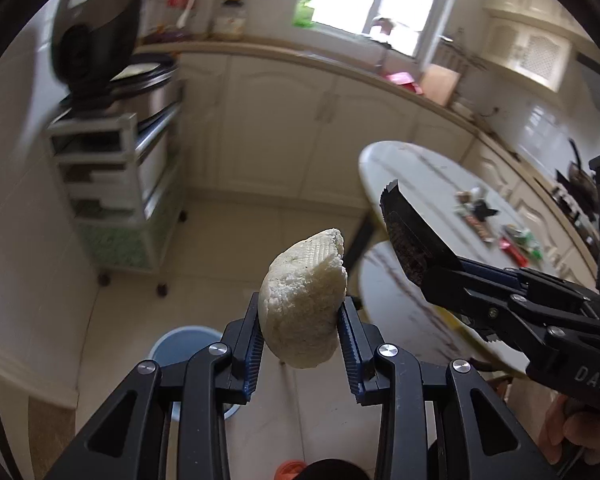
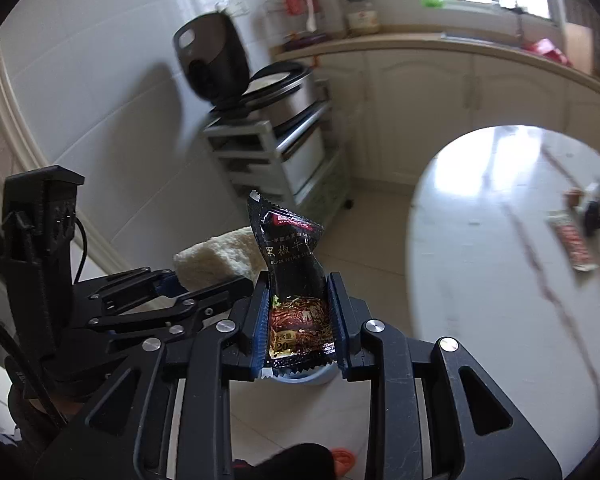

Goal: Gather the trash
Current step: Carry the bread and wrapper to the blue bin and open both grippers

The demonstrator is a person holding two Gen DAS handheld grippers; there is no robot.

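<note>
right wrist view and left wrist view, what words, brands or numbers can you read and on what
"BLACK PEPPER STEAK": black sauce packet, under Chinese characters "黑椒牛".
"20": gold patch low on that packet; the mark after it is too small.
Red brand strip near the packet's top: too small to read.
"DAS": right gripper body.
Wrappers on the table: blurred, unreadable.

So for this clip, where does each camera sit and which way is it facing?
Left wrist: on the left claw, angled down past its half-eaten bun at floor, blue bin and cabinets; the right claw and a hand show.
Right wrist: on the right claw, angled down past its black wrapper; the left claw shows.
Shared: bun, wrapper, round table, rice cooker.
</note>
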